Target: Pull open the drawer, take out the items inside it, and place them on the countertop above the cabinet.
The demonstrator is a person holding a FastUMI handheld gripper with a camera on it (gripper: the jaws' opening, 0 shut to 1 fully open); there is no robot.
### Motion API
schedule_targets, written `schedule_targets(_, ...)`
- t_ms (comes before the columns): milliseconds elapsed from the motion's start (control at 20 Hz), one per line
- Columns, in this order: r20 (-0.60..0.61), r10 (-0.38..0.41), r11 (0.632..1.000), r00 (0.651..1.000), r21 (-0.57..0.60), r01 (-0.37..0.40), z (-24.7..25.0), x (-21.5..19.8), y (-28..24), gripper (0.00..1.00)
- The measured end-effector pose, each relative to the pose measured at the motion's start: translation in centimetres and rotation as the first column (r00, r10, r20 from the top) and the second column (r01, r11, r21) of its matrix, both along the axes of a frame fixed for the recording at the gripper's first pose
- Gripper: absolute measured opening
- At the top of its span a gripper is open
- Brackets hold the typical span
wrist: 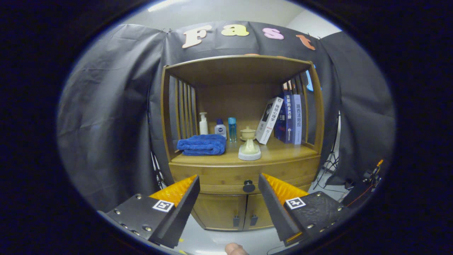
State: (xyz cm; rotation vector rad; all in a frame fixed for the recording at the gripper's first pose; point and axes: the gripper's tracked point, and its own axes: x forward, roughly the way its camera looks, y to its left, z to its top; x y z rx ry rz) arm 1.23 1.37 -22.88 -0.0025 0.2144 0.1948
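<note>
Wide apart and holding nothing, the claw (228, 198) faces the cabinet, its fingers framing the knob (248, 186) of the shut drawer (226, 176) beyond them. Whichever stage this is, a sound grip would centre on that knob and pull straight outward.

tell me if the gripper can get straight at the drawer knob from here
Probably yes. The gripper is open, and the drawer knob sits in the gap beyond its fingertips on the closed drawer, with nothing between them. The towel and candle holder sit higher, on the countertop.
</note>
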Motion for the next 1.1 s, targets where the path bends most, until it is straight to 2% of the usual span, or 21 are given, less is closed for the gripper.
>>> schedule_targets(150, -0.028, 0.016, 0.999, 0.999, 0.034, -0.015, 0.1, -1.2, 0.7, 0.99)
schedule_targets(400, -0.028, -0.004, 0.999, 1.000, 0.039, 0.005, 1.7, -2.8, -0.4, 0.99)
schedule_targets(750, 0.062, -0.045, 0.995, 0.997, 0.093, 0.039, 10.4, -5.2, -2.7, 0.99)
schedule_targets(1100, 0.143, -0.073, 0.996, 0.987, 0.055, 0.066, 14.9, -7.3, -4.9, 0.99)
